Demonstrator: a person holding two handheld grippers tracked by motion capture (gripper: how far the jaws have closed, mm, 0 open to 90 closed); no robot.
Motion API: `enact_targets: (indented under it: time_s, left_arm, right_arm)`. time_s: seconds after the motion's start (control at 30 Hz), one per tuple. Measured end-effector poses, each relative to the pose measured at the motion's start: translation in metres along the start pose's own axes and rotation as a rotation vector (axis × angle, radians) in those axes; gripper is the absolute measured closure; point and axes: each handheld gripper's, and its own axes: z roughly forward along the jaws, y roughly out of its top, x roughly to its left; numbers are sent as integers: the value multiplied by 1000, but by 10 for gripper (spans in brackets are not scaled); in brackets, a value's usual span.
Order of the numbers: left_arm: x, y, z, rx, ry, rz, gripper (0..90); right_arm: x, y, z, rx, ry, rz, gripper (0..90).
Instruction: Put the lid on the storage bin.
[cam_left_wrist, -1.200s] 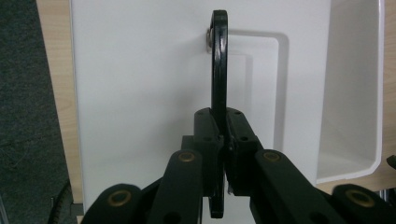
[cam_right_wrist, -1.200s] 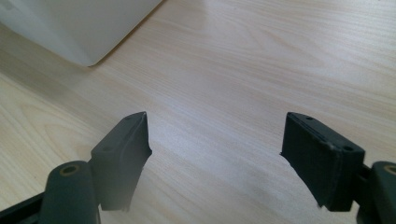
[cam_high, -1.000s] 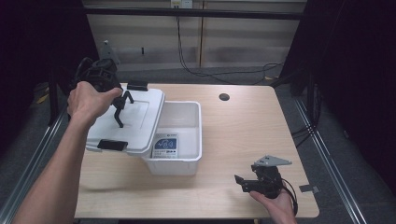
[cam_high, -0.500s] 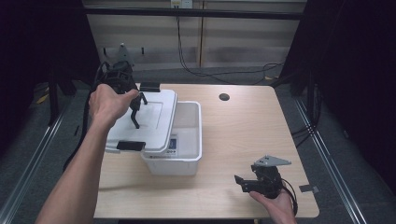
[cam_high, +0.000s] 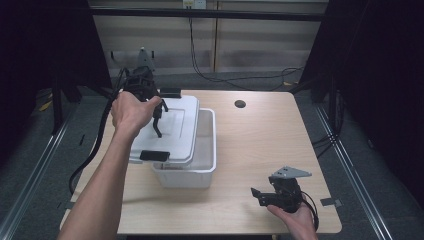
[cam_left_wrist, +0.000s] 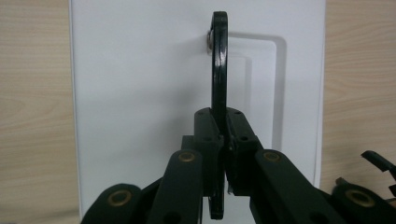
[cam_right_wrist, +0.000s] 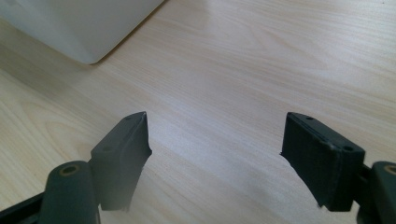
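The left hand-held gripper is clenched on the black handle of a white lid; in the left gripper view the two jaws press together on that thin upright handle, which rises from the lid's flat top. The lid is held over the left part of an open white bin, overlapping its left rim, with one black latch at the lid's near edge and another at its far edge. The bin stands on the left half of the tabletop.

The right hand-held gripper rests in the person's right hand at the near right of the tabletop, well apart from the bin. Its jaws are released and stand wide, with bare wood between them in the right gripper view, where a corner of the bin shows at the far left.

The tabletop is pale wood grain with a round dark cable hole near its far edge. Beyond it is a light panelled wall with black cables hanging; dark curtains close both sides, and grey floor with metal rails runs along the table.

No writing can be read.
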Motion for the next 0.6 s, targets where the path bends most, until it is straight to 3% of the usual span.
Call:
enact_targets:
  time_s: [0.3,0.43,0.6]
  left_arm:
    - [-9,-1,9,9,2,-15,852]
    - [-14,-2,13,-4,-13,-32,851]
    - [-19,-3,20,11,-38,-19,851]
  right_arm:
    - [0,0,0,1,3,-1,228]
    - [0,0,0,2,2,-1,227]
    - [0,0,0,1,3,-3,228]
